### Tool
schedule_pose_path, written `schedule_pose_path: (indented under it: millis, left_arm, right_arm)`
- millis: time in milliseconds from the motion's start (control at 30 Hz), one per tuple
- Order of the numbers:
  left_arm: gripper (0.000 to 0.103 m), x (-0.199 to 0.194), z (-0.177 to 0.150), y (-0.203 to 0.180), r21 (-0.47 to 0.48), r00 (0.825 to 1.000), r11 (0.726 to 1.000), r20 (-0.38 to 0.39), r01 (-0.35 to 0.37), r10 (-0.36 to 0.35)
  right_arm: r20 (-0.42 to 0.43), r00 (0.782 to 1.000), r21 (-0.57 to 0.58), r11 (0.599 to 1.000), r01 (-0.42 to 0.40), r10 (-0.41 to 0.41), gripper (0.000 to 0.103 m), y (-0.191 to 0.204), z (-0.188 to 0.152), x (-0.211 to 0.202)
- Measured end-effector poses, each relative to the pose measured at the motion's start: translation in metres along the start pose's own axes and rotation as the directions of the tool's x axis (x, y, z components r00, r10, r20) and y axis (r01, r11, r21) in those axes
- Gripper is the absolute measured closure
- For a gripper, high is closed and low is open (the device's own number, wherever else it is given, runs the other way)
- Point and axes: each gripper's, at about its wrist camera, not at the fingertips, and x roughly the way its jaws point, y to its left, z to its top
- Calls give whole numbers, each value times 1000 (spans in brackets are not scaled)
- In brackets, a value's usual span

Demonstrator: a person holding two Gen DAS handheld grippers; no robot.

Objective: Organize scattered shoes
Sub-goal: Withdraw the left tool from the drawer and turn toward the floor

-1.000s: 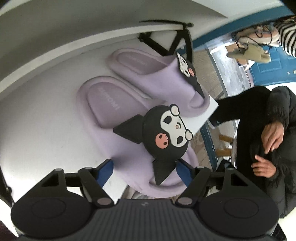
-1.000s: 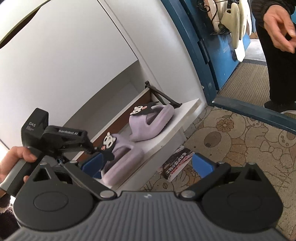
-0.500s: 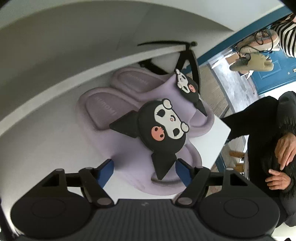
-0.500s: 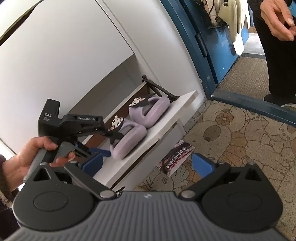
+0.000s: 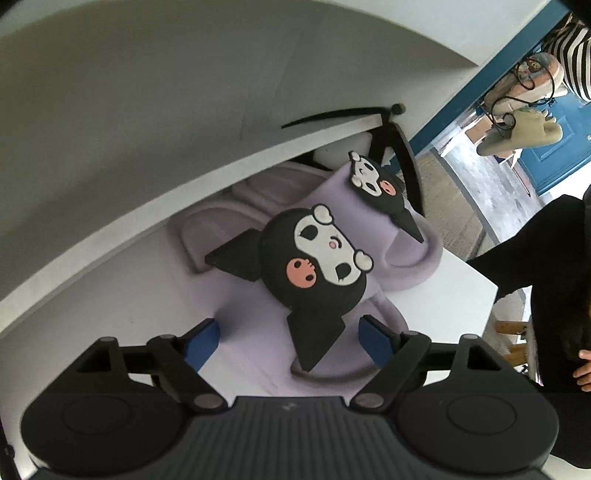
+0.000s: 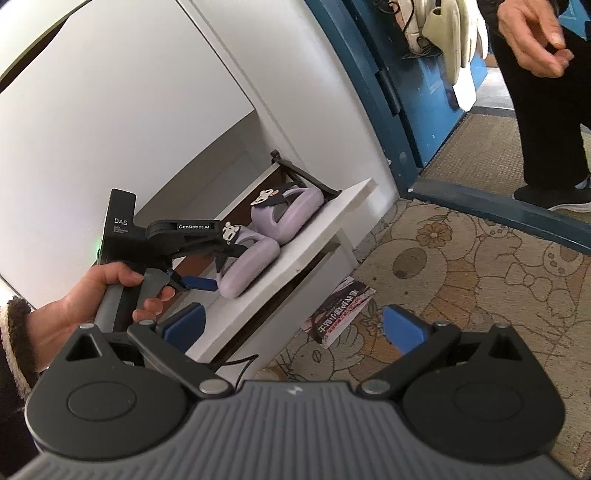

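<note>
Two purple slippers with black cartoon charms lie side by side on a white fold-out shelf [image 6: 295,266] of the shoe cabinet. My left gripper [image 5: 288,341] is shut across the toe of the near slipper [image 5: 255,325], one blue pad on each side. The far slipper [image 5: 373,221] lies just behind it, touching or nearly so. In the right wrist view a hand [image 6: 107,295] holds the left gripper [image 6: 218,269] at the near slipper [image 6: 247,266], with the far slipper [image 6: 288,214] beyond. My right gripper [image 6: 293,321] hangs open over the floor, holding nothing.
A magazine [image 6: 343,310] lies on the patterned floor [image 6: 461,258] below the shelf [image 5: 454,295]. A black hinge strut [image 6: 306,177] stands at the shelf's far end. A person in black [image 6: 535,129] stands by the blue door frame [image 6: 388,92], where pale shoes [image 6: 443,33] hang.
The left gripper has carried the near slipper from the shelf's front edge inward until it lies beside the far slipper. The right gripper has barely moved and stays open.
</note>
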Motion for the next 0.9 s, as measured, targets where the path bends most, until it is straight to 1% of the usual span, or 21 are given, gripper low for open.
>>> schedule_pose_path:
  millis: [233, 300, 333, 500, 700, 800, 900]
  left_arm:
    - [14, -6, -1, -6, -14, 999, 999, 18, -36, 36]
    - [5, -15, -5, -11, -20, 999, 999, 22, -42, 42]
    - [4, -17, -7, -12, -18, 999, 999, 21, -42, 43]
    - [1, -39, -22, -25, 46, 998, 997, 14, -64, 63]
    - [1, -67, -42, -32, 97, 993, 989, 42, -111, 108]
    - [1, -81, -52, -33, 126, 994, 986, 37, -105, 101]
    - [1, -96, -66, -41, 191, 997, 979, 23, -73, 70]
  right_arm:
    - [-3, 999, -12, 999, 35, -35, 1, -3, -7, -14]
    - [-8, 998, -20, 998, 56, -56, 0, -3, -11, -20]
    - [-11, 998, -24, 997, 67, -67, 0, -3, -12, -23]
    - [-29, 993, -52, 992, 111, -113, 0, -2, -24, -39]
    - [-32, 988, -89, 985, 150, -153, 0, 6, -34, -56]
    - [-36, 985, -109, 981, 163, -168, 0, 12, -35, -60]
    - [-38, 983, -123, 977, 174, -180, 0, 22, -39, -67]
